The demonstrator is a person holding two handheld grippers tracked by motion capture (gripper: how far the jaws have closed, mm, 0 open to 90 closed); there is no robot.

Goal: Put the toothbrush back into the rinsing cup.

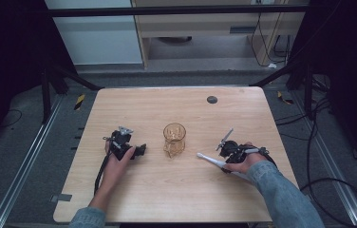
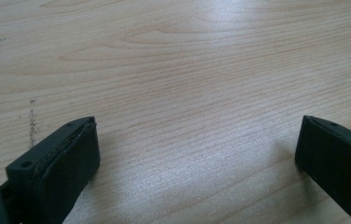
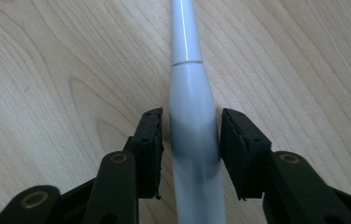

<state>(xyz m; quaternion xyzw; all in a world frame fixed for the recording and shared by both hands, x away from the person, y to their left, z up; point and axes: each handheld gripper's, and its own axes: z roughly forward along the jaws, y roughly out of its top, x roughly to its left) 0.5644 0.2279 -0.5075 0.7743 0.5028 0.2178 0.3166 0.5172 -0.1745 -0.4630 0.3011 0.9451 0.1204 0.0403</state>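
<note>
— Inspector: High view first. What is lying around you?

— I am seeing an amber glass [image 1: 174, 138] standing mid-table [image 1: 176, 199], between my left gripper [image 1: 141, 150] and my right gripper [image 1: 224, 164]; nothing is blocking either. A white electric toothbrush [image 1: 211, 160] is lying flat at my right hand [image 1: 245, 161].

— Left gripper view?

— My jaws are standing wide apart over bare wood, holding nothing.

— Right gripper view?

— My jaws are pressing both sides of the toothbrush's [image 3: 193, 135] handle; its neck is pointing away.
</note>
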